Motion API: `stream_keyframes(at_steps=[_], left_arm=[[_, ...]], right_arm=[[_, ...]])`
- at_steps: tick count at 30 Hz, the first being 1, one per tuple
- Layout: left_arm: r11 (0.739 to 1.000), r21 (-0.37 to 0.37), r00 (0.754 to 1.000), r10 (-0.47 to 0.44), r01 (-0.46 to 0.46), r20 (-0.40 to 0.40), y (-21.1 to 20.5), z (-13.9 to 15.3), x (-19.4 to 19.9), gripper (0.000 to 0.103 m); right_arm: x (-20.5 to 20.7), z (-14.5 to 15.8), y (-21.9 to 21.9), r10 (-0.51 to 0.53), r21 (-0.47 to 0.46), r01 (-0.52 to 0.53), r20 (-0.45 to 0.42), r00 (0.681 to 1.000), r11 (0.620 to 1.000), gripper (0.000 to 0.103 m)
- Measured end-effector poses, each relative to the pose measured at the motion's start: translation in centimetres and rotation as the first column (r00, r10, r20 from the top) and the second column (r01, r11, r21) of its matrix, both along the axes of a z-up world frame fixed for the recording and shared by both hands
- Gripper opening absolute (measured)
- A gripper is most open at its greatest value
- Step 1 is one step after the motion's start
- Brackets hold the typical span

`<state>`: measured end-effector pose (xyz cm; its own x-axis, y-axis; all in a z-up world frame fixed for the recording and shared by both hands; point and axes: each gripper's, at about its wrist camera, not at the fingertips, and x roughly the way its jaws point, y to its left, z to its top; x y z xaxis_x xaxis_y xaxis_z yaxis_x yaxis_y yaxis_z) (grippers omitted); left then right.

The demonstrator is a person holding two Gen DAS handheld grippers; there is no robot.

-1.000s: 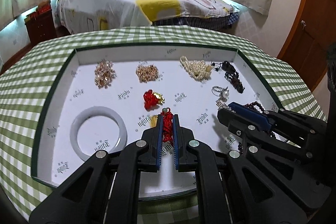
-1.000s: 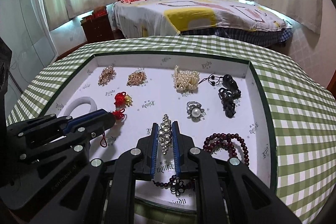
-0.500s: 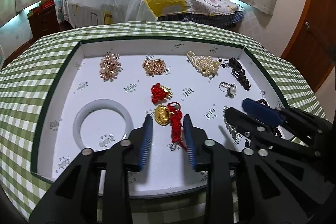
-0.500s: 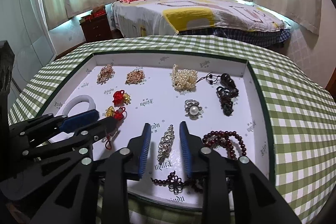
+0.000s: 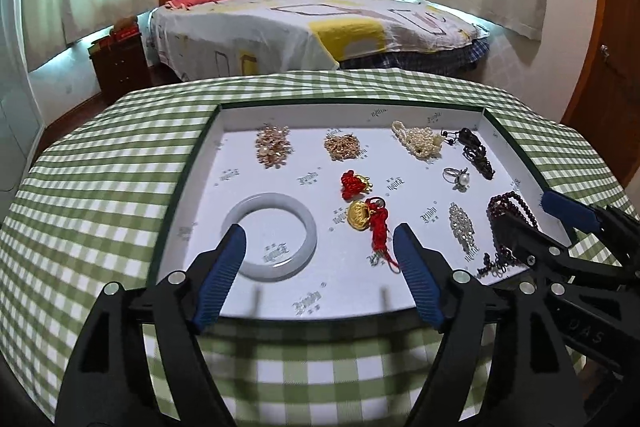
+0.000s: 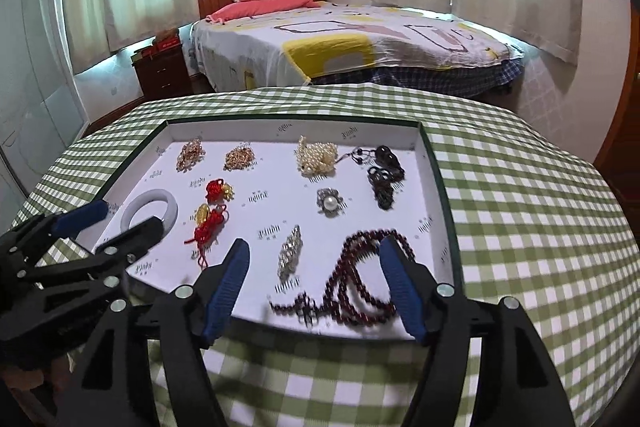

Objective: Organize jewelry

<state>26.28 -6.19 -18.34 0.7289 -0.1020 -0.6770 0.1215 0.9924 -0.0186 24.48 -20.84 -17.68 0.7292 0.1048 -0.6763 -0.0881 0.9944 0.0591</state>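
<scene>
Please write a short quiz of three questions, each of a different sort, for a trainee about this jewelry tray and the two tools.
1. True or false: the left tool grips the gold pendant with red cord.
2. Which piece lies nearest the pearl ring? A. white bangle B. black bead string C. rose-gold cluster
3. Fill in: the dark red bead strand lies at the tray's near ____ corner, in the right wrist view.

Key: 1 false; its jaws are opening, nothing between. 2 B. 3 right.

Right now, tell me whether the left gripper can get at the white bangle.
Probably yes. The left gripper is opening and empty, and the bangle lies flat in the tray just past its left finger, with nothing over it.
</scene>
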Motion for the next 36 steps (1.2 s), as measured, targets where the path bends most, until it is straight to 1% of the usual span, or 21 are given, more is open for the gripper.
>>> stream_keyframes(at_steps=[3, 8, 14, 19, 23, 31, 36], left_arm=[[1.0, 0.004, 1.0, 0.006, -0.006, 0.015, 0.3, 0.6, -1.1, 0.078], [0.999, 0.021, 0.999, 0.028, -0.028, 0.04, 0.8, 1.7, -2.9, 0.087], [0.999, 0.004, 0.998, 0.04, -0.04, 0.054, 1.6, 3.3, -4.9, 0.088], [0.998, -0.033, 0.996, 0.049, -0.047, 0.071, 2.5, 5.8, -7.6, 0.091], [0.997, -0.031, 0.993, 0.076, -0.074, 0.085, 3.1, 7.9, -9.8, 0.094], [0.995, 0.001, 0.982, 0.096, -0.097, 0.161, 4.0, 11.8, -14.9, 0.095], [0.993, -0.01, 0.975, 0.119, -0.119, 0.186, 5.0, 13.9, -17.9, 0.095]], right_arm=[[-1.0, 0.3, -0.2, -0.008, 0.002, 0.008, 0.006, 1.0, 1.0, 0.07], [-2.5, 1.2, -0.4, -0.019, 0.003, 0.019, 0.027, 0.999, 1.0, 0.073], [-4.4, 2.6, -0.6, -0.034, 0.014, 0.033, 0.048, 0.998, 0.999, 0.075], [-6.7, 4.7, -0.5, -0.033, 0.018, 0.031, 0.082, 0.996, 0.999, 0.076], [-8.8, 6.7, -0.4, -0.034, 0.023, 0.032, 0.114, 0.993, 0.999, 0.077], [-13.1, 11.1, 0.2, -0.009, 0.008, 0.007, 0.188, 0.982, 1.0, 0.079], [-15.7, 13.1, 0.7, -0.003, -0.002, 0.004, 0.227, 0.974, 1.0, 0.08]])
